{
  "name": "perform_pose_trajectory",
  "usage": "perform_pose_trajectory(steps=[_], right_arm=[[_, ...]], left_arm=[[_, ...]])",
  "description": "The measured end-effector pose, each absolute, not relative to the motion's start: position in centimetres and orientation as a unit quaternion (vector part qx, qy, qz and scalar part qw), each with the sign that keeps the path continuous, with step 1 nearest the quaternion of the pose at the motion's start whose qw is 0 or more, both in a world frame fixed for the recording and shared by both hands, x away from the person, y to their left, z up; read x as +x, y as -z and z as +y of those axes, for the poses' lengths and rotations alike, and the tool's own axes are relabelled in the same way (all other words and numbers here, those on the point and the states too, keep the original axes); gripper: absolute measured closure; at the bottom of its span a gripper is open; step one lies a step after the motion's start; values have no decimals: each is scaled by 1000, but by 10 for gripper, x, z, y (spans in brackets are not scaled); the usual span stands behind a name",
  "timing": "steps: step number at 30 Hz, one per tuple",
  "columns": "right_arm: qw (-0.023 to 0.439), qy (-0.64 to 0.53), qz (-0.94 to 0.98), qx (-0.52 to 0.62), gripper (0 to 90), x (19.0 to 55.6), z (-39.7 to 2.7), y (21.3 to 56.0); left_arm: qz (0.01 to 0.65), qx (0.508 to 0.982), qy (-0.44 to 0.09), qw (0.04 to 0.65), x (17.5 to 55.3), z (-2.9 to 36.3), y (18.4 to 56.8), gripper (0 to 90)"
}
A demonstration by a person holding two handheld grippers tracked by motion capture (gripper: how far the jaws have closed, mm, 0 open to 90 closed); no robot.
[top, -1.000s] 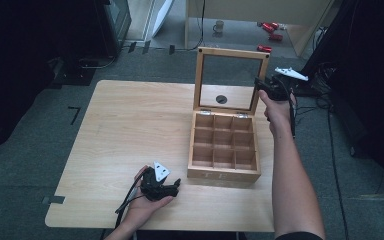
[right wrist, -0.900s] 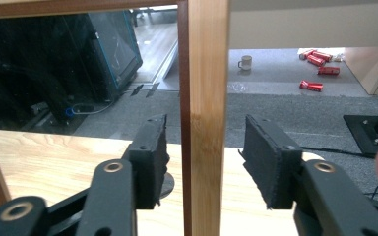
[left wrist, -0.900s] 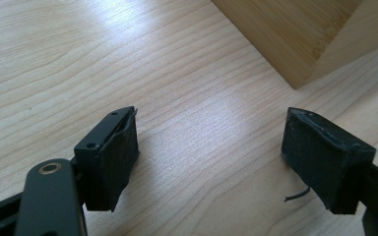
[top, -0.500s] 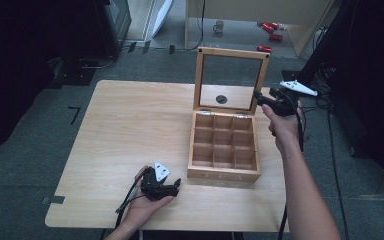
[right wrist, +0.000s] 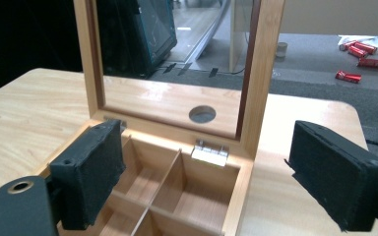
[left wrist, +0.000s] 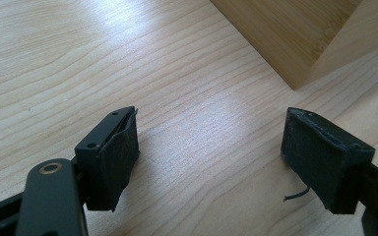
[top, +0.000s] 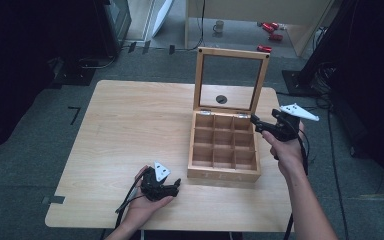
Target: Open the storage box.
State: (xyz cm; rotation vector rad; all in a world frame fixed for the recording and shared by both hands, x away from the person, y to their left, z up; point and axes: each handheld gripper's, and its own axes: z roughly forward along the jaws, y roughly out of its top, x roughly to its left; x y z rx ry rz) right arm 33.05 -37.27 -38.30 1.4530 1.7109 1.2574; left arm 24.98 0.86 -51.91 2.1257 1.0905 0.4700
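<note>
A wooden box [top: 224, 172] with several empty compartments stands right of the table's middle. Its glass-paned lid [top: 258, 82] is upright. My right gripper [top: 260, 123] hovers open just right of the box's back corner, jaws pointing left at it. In the right gripper view the gripper [right wrist: 209, 130] frames the lid [right wrist: 263, 73], a metal hinge [right wrist: 209, 151] and the compartments [right wrist: 177, 191], with nothing between its pads. My left gripper [top: 176, 183] rests open on the table by the front edge, left of the box. In the left gripper view the gripper [left wrist: 211, 123] spans bare table near the box corner [left wrist: 290, 44].
The light wooden table [top: 130, 130] has a round hole [top: 221, 99] behind the box, seen through the lid's glass. Red items [top: 265, 48] and a mug [top: 219, 25] lie on the floor beyond. Dark equipment stands at the far left and right.
My right gripper has come down and back from the lid's upper right edge to beside the box's back corner. The lid stays upright. The left gripper has not moved.
</note>
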Motion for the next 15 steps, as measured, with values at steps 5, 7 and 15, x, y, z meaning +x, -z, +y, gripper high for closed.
perform_pose_trajectory(steps=[5,7,15], right_arm=[[270,-464,646,543,117,315,-371,397],[269,-460,648,543,101,308,-371,402],[255,-460,657,539,75,274,-373,418]], left_arm=[[419,820,-181,345,250,9,519,225],[419,820,-181,345,250,9,519,225],[419,820,-181,346,250,9,519,226]])
